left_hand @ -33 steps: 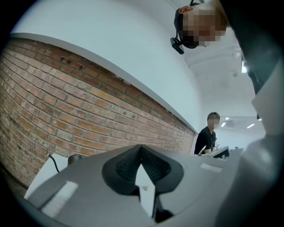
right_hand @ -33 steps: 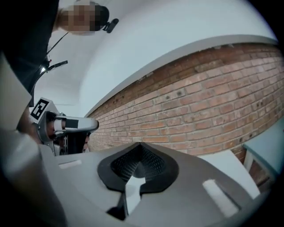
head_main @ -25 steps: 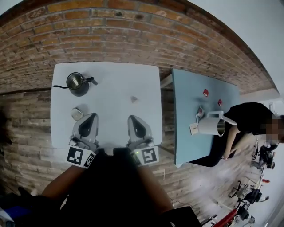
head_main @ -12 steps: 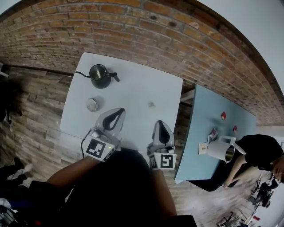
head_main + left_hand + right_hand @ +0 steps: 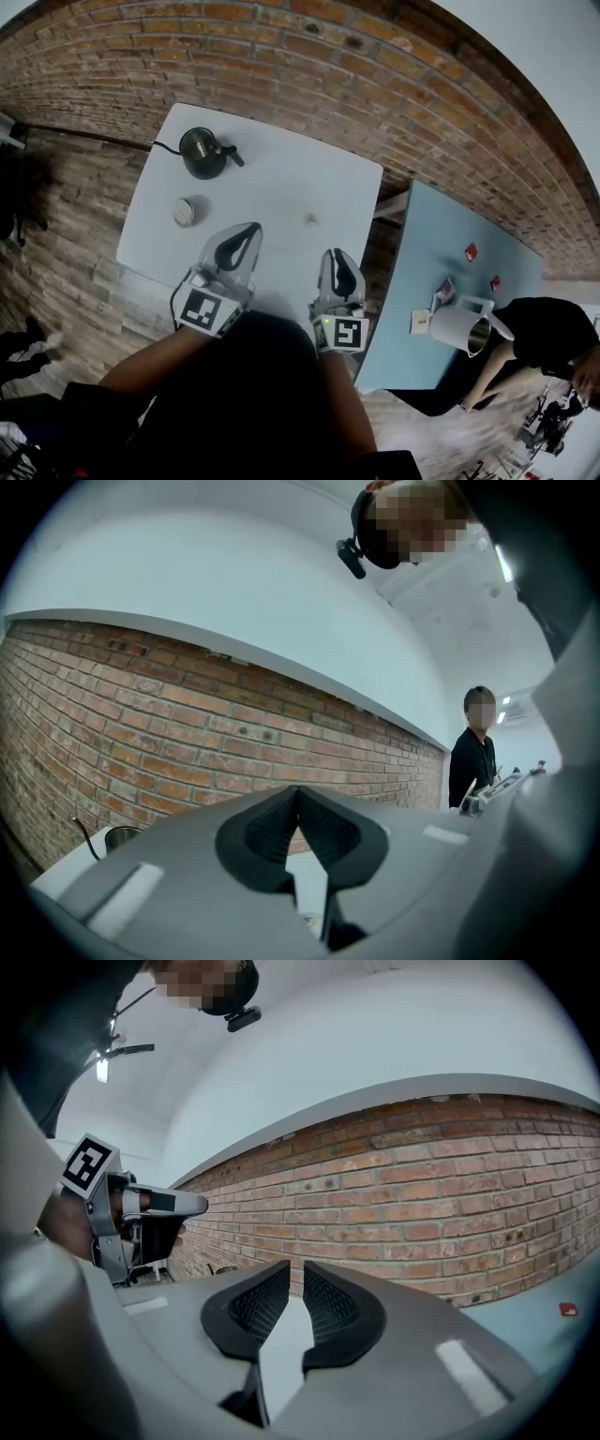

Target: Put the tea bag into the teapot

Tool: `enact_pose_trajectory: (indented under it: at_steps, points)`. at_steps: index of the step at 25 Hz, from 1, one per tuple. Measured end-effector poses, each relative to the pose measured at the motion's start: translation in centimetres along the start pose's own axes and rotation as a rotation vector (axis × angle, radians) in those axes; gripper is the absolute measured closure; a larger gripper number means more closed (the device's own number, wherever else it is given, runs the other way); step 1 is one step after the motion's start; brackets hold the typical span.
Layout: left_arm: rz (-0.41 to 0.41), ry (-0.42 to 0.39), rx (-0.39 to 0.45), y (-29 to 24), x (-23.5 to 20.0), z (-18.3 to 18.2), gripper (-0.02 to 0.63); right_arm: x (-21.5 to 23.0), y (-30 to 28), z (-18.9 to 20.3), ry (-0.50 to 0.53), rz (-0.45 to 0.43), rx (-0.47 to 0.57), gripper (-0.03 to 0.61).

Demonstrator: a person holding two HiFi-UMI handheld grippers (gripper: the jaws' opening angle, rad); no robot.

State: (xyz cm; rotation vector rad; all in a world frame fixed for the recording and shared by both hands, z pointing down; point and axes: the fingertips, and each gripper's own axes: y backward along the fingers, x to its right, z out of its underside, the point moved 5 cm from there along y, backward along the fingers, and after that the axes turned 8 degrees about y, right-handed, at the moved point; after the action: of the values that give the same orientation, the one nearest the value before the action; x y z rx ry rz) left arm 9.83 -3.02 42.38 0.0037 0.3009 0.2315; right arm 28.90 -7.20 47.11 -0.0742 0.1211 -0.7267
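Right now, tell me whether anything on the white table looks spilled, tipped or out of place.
Nothing stands out. The teapot stands upright near the far left corner of the white table. A small round thing, perhaps its lid, lies flat nearer, apart from it. The tea bag lies alone mid-table. No spill shows.

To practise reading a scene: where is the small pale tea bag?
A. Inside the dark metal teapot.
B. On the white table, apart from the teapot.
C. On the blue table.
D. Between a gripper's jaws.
B: the small pale tea bag lies on the white table, well apart from the dark metal teapot.
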Motion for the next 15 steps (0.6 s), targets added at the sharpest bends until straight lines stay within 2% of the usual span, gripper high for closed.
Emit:
enact_pose_trajectory:
  at_steps: [3,8,15]
  points:
    - [-0.008,-0.003,-0.004,-0.7,0.7,0.5,0.615,1.0,-0.2,0.8,0.023,-0.011,-0.001,0.532]
    - [-0.041,-0.002,0.010,-1.2,1.1,0.9,0.615,1.6,-1.2,4.2,0.054,-0.081,-0.067,0.505]
    - [-0.093,0.003,0.007,-1.3,1.1,1.4,0.615,2.8,-2.8,7.7,0.084,-0.122,-0.119,0.494]
